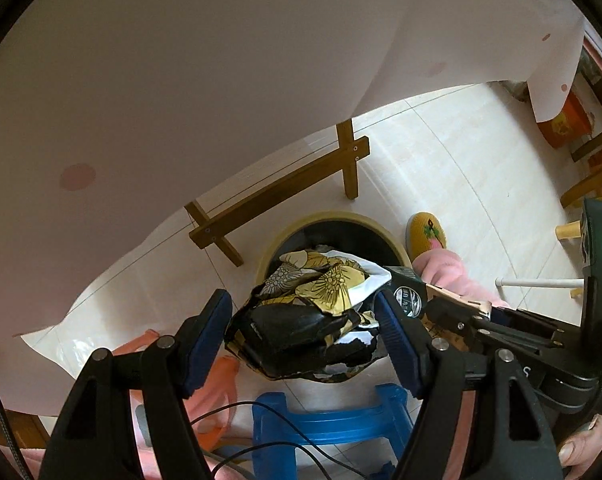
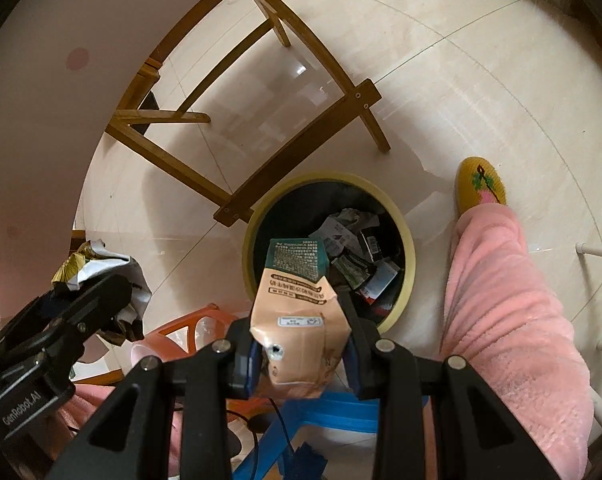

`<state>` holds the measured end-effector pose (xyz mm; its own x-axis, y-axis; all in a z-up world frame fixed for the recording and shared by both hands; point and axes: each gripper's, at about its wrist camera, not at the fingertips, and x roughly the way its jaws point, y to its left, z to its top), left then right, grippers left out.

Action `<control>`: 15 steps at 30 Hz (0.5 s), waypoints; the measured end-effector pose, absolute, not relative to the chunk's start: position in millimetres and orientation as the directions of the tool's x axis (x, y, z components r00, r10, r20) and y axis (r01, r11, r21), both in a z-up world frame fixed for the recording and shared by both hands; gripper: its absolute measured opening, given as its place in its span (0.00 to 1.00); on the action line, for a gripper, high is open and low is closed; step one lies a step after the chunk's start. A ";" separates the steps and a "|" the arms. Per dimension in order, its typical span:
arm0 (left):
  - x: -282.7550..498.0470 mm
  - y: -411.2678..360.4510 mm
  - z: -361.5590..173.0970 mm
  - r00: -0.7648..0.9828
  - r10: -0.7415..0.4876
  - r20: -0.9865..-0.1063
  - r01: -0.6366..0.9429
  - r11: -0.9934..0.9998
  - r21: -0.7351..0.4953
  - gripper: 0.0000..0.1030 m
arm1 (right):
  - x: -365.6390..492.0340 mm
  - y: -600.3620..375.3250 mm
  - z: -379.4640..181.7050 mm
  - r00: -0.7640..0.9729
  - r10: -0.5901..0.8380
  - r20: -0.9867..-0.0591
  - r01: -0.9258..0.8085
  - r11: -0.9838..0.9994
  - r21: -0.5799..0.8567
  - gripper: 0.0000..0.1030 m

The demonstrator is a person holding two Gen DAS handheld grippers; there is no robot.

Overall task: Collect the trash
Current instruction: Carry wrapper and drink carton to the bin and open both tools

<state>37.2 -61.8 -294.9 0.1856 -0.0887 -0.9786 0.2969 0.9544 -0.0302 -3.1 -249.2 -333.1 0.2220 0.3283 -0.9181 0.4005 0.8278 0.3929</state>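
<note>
Both tongs were held over a round yellow-rimmed trash bin (image 2: 409, 264): the left gripper (image 1: 305, 332) clamped on a crumpled black-and-yellow floral wrapper (image 1: 313, 316), the right gripper (image 2: 301, 360) pinching a flattened peach-and-teal carton (image 2: 297, 308).

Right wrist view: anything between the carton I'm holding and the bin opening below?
Nothing. In the right wrist view the crushed carton in the right gripper hangs over the near rim of the bin, with only air between.

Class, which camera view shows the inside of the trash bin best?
The right wrist view: the trash bin lies open, with scraps visible inside. In the left wrist view, the crumpled wrapper hides most of it.
</note>
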 end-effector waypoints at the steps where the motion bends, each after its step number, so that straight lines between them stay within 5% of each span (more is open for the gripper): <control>1: 36.9 -61.5 -295.2 0.184 -0.090 -0.979 0.296 0.955 -0.032 0.70 | -2.3 -249.3 -335.0 0.223 0.331 -0.917 0.402 0.826 0.395 0.32; 15: 37.3 -59.1 -296.6 0.182 -0.111 -0.977 0.291 0.955 -0.055 0.70 | 2.1 -255.9 -343.1 0.241 0.371 -0.897 0.429 0.788 0.442 0.33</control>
<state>37.3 -59.1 -296.6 0.1817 -0.1113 -0.9770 0.2907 0.9552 -0.0547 2.1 -255.9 -343.1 0.2412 0.3714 -0.8966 0.4289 0.7879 0.4418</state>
